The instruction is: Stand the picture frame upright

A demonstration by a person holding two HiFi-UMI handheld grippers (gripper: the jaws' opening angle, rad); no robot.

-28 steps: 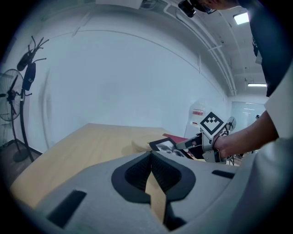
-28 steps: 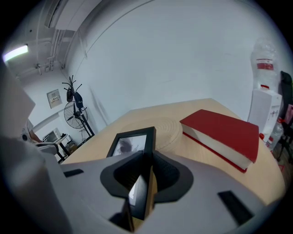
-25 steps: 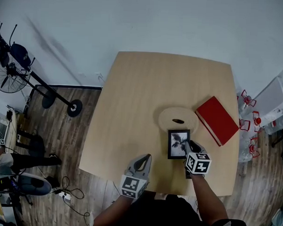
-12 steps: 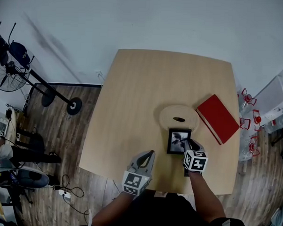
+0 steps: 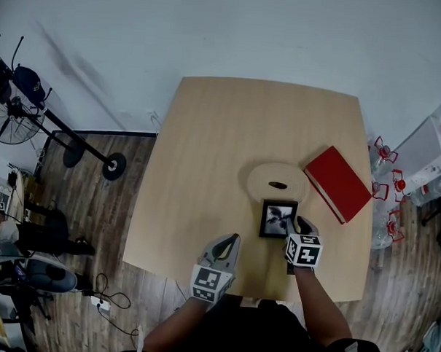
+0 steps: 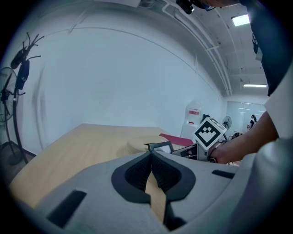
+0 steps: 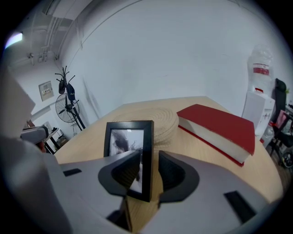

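Observation:
A small black picture frame (image 5: 278, 219) with a dark print stands upright on the wooden table (image 5: 206, 171), just in front of a round woven mat (image 5: 278, 183). In the right gripper view the frame (image 7: 129, 146) faces the camera. Its right edge sits between the jaws of my right gripper (image 7: 150, 157), which are opening, and a gap shows beside the right pad. In the head view that gripper (image 5: 296, 227) is at the frame's right side. My left gripper (image 5: 231, 243) hovers over the table's near edge. Its jaws (image 6: 151, 154) are together with nothing in them.
A red book (image 5: 338, 184) lies to the right of the mat, near the table's right edge. A floor fan (image 5: 12, 104) and its stand are on the floor to the left. Water bottles (image 5: 384, 193) stand on the floor to the right.
The frame's outline has grown shorter in the head view as it tipped from leaning back to standing. The right gripper stayed at its right edge. The left gripper barely moved.

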